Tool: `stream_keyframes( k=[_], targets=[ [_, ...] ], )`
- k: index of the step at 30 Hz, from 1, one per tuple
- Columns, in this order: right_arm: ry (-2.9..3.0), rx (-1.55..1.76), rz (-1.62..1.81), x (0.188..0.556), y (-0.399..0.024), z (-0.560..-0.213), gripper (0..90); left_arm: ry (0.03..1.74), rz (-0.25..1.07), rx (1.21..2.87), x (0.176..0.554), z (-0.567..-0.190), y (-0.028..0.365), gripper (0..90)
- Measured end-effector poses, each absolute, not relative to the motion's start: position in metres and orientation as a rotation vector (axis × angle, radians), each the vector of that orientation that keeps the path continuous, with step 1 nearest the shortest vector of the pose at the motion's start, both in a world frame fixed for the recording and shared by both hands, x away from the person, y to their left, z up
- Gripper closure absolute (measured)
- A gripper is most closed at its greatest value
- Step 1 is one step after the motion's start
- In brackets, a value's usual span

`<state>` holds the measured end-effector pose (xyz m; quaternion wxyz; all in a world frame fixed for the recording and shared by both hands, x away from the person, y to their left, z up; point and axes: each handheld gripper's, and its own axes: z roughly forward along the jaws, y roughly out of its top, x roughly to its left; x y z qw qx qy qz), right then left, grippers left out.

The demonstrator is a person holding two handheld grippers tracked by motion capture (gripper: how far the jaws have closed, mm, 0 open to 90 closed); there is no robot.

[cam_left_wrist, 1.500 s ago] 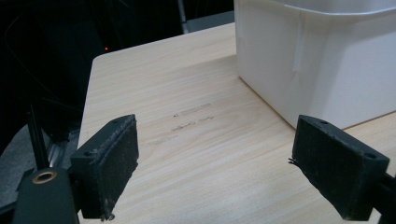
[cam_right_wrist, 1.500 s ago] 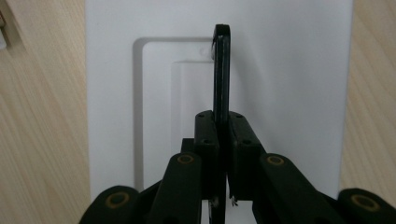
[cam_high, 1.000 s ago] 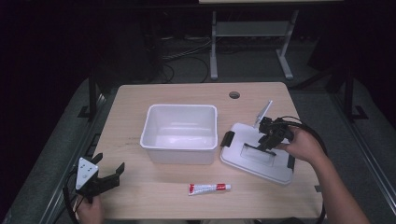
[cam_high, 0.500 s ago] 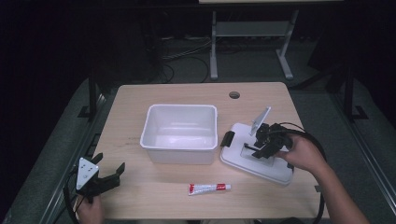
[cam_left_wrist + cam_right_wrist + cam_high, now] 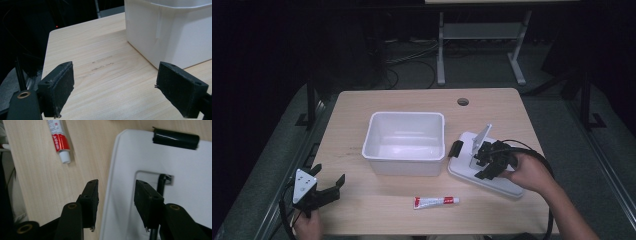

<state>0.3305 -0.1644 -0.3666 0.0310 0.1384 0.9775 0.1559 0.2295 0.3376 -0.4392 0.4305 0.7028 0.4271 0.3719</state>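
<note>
A white tub (image 5: 404, 142) stands open in the middle of the table, and its white lid (image 5: 492, 182) lies flat to the right with a black clip (image 5: 456, 149) at its near-left corner. A red-and-white toothpaste tube (image 5: 436, 201) lies in front of the tub. My right gripper (image 5: 477, 165) hovers over the lid's left part. In the right gripper view its jaws (image 5: 116, 205) have just been opening; the lid (image 5: 140, 155) edge runs under the gap, and the pads press on nothing. My left gripper (image 5: 329, 175) rests open at the table's front left corner, facing the tub (image 5: 170, 30).
A round cable hole (image 5: 463, 101) sits near the table's far edge. A black cable (image 5: 539, 160) loops from the right gripper over the person's wrist. Dark floor, cables and a metal stand (image 5: 482, 35) lie beyond the table. Bare wood (image 5: 105, 75) stretches between the left gripper and the tub.
The right gripper has slid toward the front and left across the lid, and its jaws stand wider apart. The left gripper has stayed where it was.
</note>
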Motion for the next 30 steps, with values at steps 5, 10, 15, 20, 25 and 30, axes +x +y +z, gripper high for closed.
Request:
stream_keyframes(
  k=[5, 10, 15, 20, 25, 30],
  targets=[
    [3.025, 0.382, 0.467, 0.322, -0.154, -0.371, 53.5, 1.066, 0.928, 1.752, 0.229, -0.439, 0.337, 14.0],
    [3.033, 0.338, 0.455, 0.314, -0.142, -0.374, 52.0, 1.067, 0.927, 1.751, 0.229, -0.439, 0.338, 14.0],
    [3.05, 0.293, 0.448, 0.305, -0.13, -0.379, 50.8, 1.066, 0.929, 1.751, 0.229, -0.439, 0.339, 14.0],
    [3.064, 0.263, 0.441, 0.3, -0.118, -0.385, 49.3, 1.065, 0.929, 1.751, 0.229, -0.439, 0.339, 14.0],
    [3.069, 0.238, 0.427, 0.295, -0.109, -0.389, 47.5, 1.066, 0.928, 1.751, 0.229, -0.439, 0.339, 14.0],
    [3.078, 0.214, 0.423, 0.294, -0.101, -0.393, 47.2, 1.065, 0.929, 1.752, 0.229, -0.439, 0.338, 14.0]
  ],
)
